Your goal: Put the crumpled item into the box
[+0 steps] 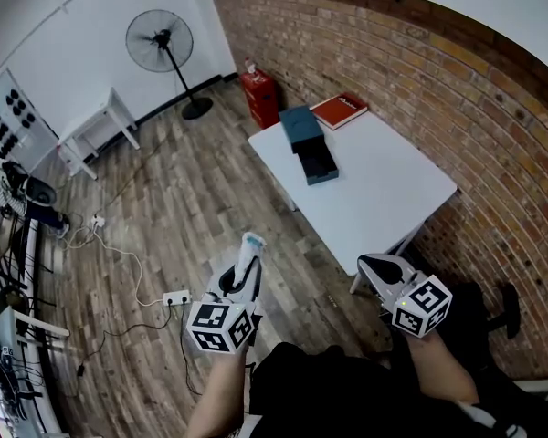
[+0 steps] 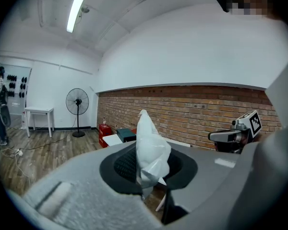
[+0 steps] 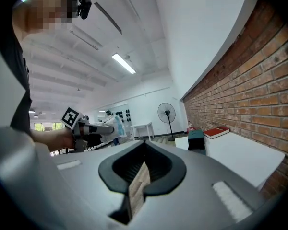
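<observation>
White table (image 1: 384, 190), dark box (image 1: 316, 161) (open), red book (image 1: 339, 110) near it

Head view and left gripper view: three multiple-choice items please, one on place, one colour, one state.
1. Where is the box? A on a shelf; B on the white table; C in a drawer.
2. The crumpled item is: A white; B red; C black.
3. The left hand-held gripper is: A open, empty; B laid down; C shut on the crumpled item.
Key: B, it sits on the tabletop by the red book; A, white between the jaws; C, the jaws pinch it.
</observation>
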A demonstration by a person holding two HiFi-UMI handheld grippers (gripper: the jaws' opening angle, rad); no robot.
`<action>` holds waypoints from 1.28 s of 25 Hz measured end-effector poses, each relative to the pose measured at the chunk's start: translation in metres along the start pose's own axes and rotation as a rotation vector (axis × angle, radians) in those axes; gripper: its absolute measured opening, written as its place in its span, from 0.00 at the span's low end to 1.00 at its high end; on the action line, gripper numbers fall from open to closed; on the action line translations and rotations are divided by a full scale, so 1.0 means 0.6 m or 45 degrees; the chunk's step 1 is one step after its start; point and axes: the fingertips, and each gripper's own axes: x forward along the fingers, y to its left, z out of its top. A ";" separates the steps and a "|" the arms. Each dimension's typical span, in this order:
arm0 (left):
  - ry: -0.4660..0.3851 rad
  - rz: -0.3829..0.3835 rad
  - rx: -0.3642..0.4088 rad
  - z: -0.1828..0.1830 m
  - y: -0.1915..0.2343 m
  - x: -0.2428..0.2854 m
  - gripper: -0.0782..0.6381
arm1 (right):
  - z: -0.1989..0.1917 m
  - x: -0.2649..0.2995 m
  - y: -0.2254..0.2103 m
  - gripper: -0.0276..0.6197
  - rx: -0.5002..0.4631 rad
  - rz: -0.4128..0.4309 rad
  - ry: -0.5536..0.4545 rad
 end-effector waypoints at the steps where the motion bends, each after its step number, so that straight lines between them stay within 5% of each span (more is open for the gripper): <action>1: 0.003 0.000 -0.007 -0.003 0.004 0.009 0.21 | -0.006 0.009 -0.004 0.04 -0.001 0.008 0.016; 12: 0.024 -0.044 -0.090 -0.010 0.121 0.158 0.21 | -0.010 0.151 -0.088 0.04 0.001 -0.031 0.101; 24: 0.030 -0.174 -0.082 0.078 0.327 0.364 0.21 | 0.063 0.427 -0.171 0.04 0.009 -0.116 0.111; 32: 0.048 -0.249 -0.108 0.095 0.419 0.443 0.21 | 0.100 0.523 -0.215 0.04 0.033 -0.230 0.101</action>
